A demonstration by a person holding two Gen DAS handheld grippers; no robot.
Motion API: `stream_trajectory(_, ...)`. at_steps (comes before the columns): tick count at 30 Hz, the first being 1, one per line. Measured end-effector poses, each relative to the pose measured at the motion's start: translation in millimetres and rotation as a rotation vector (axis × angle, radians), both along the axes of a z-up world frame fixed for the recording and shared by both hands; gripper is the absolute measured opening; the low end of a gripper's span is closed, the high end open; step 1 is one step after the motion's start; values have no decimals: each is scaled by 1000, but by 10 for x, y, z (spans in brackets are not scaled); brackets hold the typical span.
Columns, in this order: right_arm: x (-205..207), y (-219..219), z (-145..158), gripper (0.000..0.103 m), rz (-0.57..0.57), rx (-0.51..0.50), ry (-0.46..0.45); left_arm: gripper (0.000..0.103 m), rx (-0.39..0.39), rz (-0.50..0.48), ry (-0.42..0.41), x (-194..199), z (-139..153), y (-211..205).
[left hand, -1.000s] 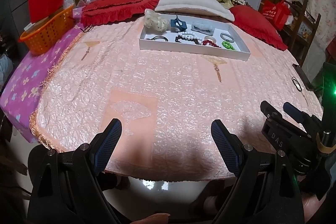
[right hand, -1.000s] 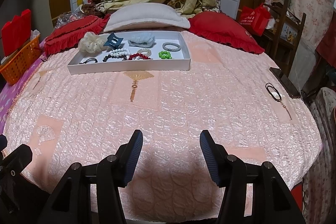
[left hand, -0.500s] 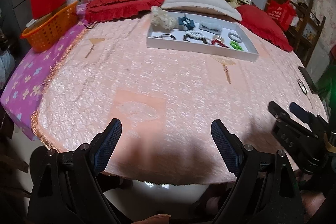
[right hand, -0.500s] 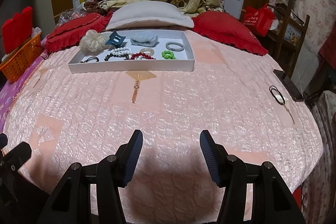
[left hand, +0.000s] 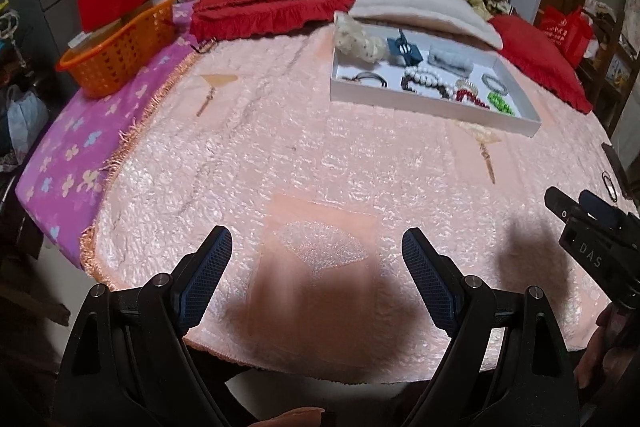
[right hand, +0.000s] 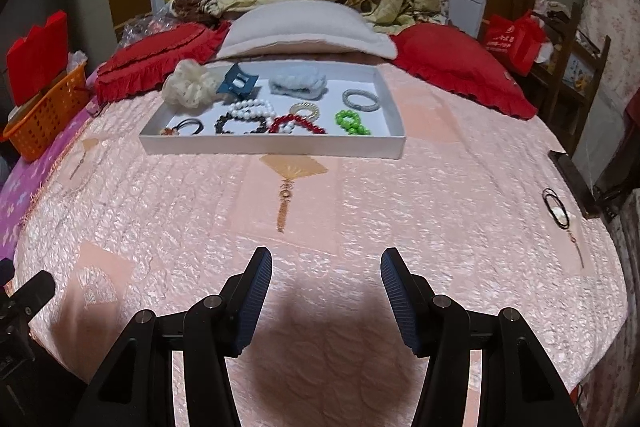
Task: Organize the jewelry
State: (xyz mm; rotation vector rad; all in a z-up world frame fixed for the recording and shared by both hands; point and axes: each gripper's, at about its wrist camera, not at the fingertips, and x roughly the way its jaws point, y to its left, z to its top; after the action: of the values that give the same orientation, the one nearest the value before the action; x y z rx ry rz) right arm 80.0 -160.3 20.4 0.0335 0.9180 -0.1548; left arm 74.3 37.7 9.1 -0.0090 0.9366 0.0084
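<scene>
A white tray (right hand: 272, 147) lies at the far side of the pink bedspread (right hand: 320, 211); it also shows in the left wrist view (left hand: 432, 107). It holds a cream scrunchie (right hand: 190, 89), a blue hair claw (right hand: 238, 85), a pale blue scrunchie (right hand: 298, 83), white beads (right hand: 252, 107), red beads (right hand: 296, 125), a green bracelet (right hand: 352, 123) and a silver bracelet (right hand: 360, 99). A black hair tie (right hand: 556, 213) lies alone at the bed's right edge. My left gripper (left hand: 316, 277) and right gripper (right hand: 326, 297) are open and empty above the near edge.
Red pillows (right hand: 456, 67) and a white pillow (right hand: 304, 27) lie behind the tray. An orange basket (left hand: 116, 47) stands on the purple sheet at the left. A dark flat object (right hand: 572, 179) lies at the right edge. A wooden chair (right hand: 580, 67) stands beyond.
Both grippers have moved forward over the bed and the left one has swung left. The tray looks nearer in the right wrist view. Both stay open.
</scene>
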Motion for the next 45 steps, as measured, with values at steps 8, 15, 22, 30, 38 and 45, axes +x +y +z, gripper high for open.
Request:
stream_trajectory(8,137,56,-95,55,18,-32,9,87,-8,-28,24,173,-78,-61)
stream_trajectory(15,206,36,-178,55,16,-32,-3,87,1,-52,39,230,-168,-156)
stream_trajectory(22,257,-19,-264,55,7,-43,9,87,6,-87,58,299,-229,-297)
stream_trajectory(30,288,-140,-318,55,-29,-32,5,87,5,-87,89,357,-315,-336)
stream_trajectory(38,283,-133,-360,55,-31,-23,9,87,-7,-98,88,374,-342,-359)
stream_trajectory(45,281,-39,-363,55,-5,-39,2,87,-5,-100,92,366,-381,-380)
